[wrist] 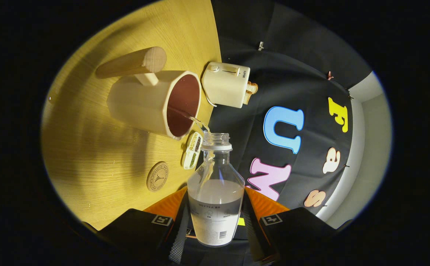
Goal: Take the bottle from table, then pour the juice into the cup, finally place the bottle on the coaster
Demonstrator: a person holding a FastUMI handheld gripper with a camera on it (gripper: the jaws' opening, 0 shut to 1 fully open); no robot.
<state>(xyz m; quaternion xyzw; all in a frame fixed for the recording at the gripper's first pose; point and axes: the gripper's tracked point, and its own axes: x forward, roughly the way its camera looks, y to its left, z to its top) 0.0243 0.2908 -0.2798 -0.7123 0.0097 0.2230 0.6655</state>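
Observation:
My gripper point(215, 218) is shut on a clear, uncapped bottle point(215, 192), both fingers pressing its sides. The whole view is rolled, so the bottle is tipped toward the cup. A thin stream of clear liquid point(196, 120) runs from the bottle's mouth into the cream cup point(152, 103), which has a dark red inside and a wooden handle point(133, 62). The cup stands on the wooden table point(89, 147) just beyond the bottle's mouth. A round wooden coaster point(157, 176) lies on the table beside the bottle, nearer to me than the cup.
A cream toaster point(226, 85) with bread in it stands beyond the cup near the table's edge. A small white divided dish point(193, 150) lies between the coaster and the cup. The black cloth wall hangs past the table's edge.

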